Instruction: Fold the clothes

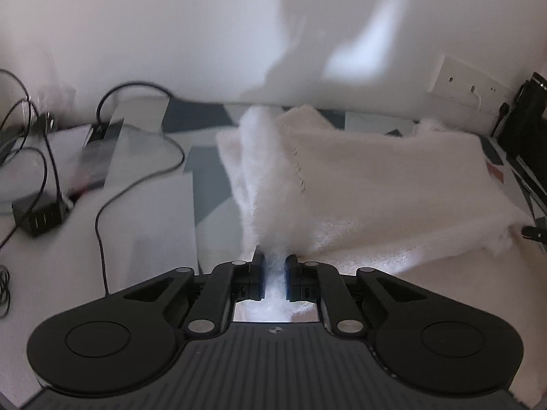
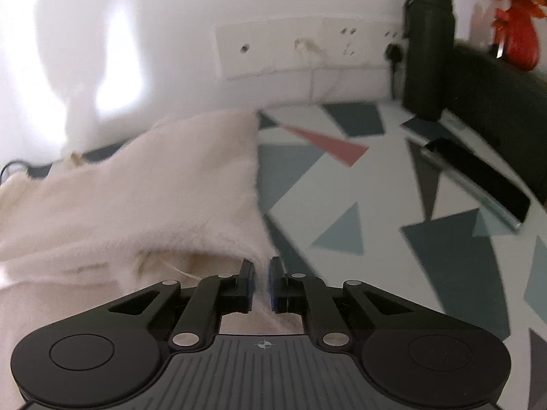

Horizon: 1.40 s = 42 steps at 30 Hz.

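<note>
A fluffy white garment (image 1: 359, 177) lies on a table with a geometric pattern, lifted at its near edge. In the left wrist view my left gripper (image 1: 275, 261) is shut on a bunched fold of the white garment, which rises from the jaws toward the wall. In the right wrist view the same white garment (image 2: 164, 184) spreads to the left, and my right gripper (image 2: 261, 268) is shut on its near right corner. Fabric shows between both pairs of black fingers.
Black cables (image 1: 102, 205), a small black charger (image 1: 37, 220) and a flat dark device (image 1: 99, 147) sit at the left. A wall socket plate (image 2: 307, 48), a black bottle (image 2: 429, 48) and a phone (image 2: 478, 177) stand at the right. The patterned tabletop (image 2: 342, 188) lies beside the garment.
</note>
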Each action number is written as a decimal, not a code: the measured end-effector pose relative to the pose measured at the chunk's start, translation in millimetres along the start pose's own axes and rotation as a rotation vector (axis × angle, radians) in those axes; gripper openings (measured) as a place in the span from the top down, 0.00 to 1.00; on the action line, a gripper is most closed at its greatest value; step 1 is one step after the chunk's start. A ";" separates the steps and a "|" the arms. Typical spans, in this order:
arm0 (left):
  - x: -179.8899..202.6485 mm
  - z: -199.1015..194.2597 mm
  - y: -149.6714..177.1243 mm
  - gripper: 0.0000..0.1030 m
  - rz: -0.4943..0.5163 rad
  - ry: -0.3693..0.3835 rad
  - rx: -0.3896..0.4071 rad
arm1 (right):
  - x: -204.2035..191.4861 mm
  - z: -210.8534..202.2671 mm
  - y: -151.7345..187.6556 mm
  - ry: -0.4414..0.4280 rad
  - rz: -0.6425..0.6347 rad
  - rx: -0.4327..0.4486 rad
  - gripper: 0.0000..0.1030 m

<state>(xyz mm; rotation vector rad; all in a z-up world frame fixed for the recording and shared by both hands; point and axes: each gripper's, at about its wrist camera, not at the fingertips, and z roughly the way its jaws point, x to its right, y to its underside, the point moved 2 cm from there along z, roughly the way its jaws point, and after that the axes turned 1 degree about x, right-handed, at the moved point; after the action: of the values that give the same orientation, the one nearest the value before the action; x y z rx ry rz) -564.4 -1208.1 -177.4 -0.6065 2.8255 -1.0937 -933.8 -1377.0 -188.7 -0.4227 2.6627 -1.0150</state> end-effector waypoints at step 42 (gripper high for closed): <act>78.9 -3.6 77.1 0.00 -0.095 -0.233 -0.190 | -32.9 -6.3 57.2 0.054 -0.141 -0.118 0.01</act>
<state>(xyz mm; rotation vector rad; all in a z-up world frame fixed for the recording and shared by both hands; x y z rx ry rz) -664.0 -1183.7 -218.2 -0.8307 2.7367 -0.7154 -915.6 -1320.7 -218.5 -0.6237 2.7844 -0.9219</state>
